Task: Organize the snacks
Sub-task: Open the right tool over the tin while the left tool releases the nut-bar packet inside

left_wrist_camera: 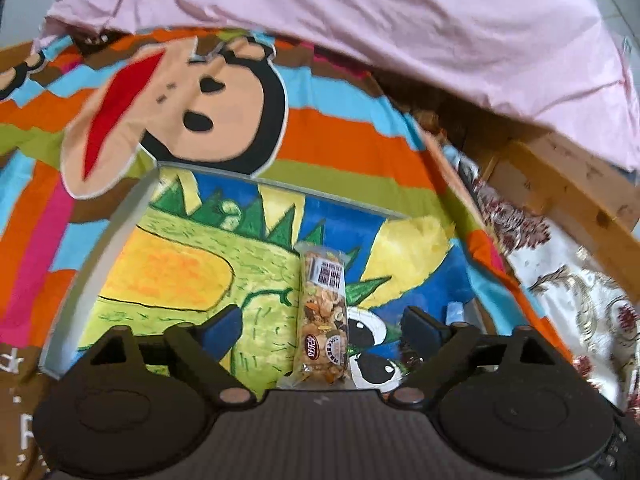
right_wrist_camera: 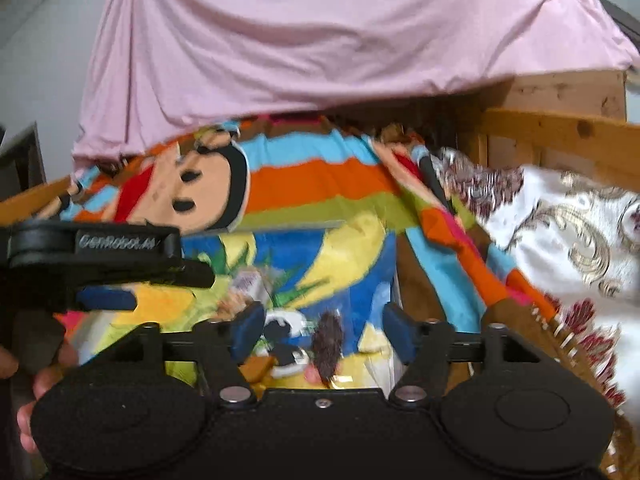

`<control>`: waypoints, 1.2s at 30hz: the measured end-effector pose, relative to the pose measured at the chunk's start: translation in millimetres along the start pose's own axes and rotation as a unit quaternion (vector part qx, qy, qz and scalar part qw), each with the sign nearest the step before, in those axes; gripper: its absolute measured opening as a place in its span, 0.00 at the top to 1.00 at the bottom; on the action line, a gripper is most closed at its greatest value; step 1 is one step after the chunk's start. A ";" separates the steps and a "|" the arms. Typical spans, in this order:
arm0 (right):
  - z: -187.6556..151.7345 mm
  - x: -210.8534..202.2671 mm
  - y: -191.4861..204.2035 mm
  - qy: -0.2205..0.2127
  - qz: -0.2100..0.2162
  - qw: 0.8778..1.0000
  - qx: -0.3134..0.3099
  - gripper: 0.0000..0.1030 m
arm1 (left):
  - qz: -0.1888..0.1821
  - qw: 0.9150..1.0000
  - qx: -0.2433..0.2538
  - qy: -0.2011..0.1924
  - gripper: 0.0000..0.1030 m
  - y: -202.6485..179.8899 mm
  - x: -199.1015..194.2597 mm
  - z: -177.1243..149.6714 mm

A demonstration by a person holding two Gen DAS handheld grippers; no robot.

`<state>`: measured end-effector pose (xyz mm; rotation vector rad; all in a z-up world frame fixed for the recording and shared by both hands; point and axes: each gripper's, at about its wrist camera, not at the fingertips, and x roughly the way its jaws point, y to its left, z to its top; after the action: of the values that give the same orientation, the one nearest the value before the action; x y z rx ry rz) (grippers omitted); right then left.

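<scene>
Snack bar (left_wrist_camera: 323,312) lies directly ahead of the left gripper (left_wrist_camera: 320,326), between its two spread jaws, and no pad touches it. Its long axis runs straight away from the camera, almost parallel to the blue pads (left_wrist_camera: 224,330), so the jaws stand on both long sides of it. It is a narrow, clear plastic wrapper with nuts visible inside, one white label with a barcode near the far end and round stickers near the close end. The film looks thin and slippery, and I judge it would crinkle under pressure.

In the right wrist view, the right gripper (right_wrist_camera: 324,330) also stands with jaws apart. A small dark, fuzzy-looking snack (right_wrist_camera: 328,350) lies between them with something gold at its close end; the blur does not let me tell what it is, and no pad seems to press it. The left gripper is seen there at the left edge, with fingers of a hand (right_wrist_camera: 38,390) below it, so both tools are near each other over the same place.

Both snacks rest on a flat tray (left_wrist_camera: 96,248) with a pale rim and a painted cartoon bottom. Under it is a striped cartoon blanket (left_wrist_camera: 340,132), soft and wrinkled. Farther back hangs a pink sheet (left_wrist_camera: 400,20), with wooden boards (left_wrist_camera: 560,184) and a flowered white cloth (left_wrist_camera: 568,292) at the right.
</scene>
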<state>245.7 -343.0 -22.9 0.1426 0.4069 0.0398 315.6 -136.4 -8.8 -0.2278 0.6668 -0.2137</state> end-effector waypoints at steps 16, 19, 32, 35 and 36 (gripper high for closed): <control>24.8 -118.9 10.5 -0.109 0.010 0.994 0.028 0.01 | 0.018 0.990 0.002 -0.143 0.01 7.8 -147.5 -14.6; 21.0 -141.1 14.3 -0.122 0.007 0.992 0.023 0.01 | 0.024 0.987 0.008 -0.157 0.01 11.0 -171.0 -24.3; -15.9 -214.8 44.0 -0.129 -0.005 0.992 -0.017 0.01 | 0.039 0.987 0.032 -0.154 0.01 26.2 -239.3 -80.3; -27.2 -225.7 48.5 -0.117 -0.009 0.993 -0.016 0.01 | 0.047 0.987 0.027 -0.148 0.00 34.2 -248.8 -91.4; -30.9 -229.4 49.2 -0.112 -0.010 0.994 -0.014 0.01 | 0.049 0.988 0.026 -0.146 0.01 36.0 -251.1 -94.5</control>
<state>22.4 -305.7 46.0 0.1140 0.1826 0.0090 68.1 -48.1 56.0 -0.1715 0.3808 -0.1000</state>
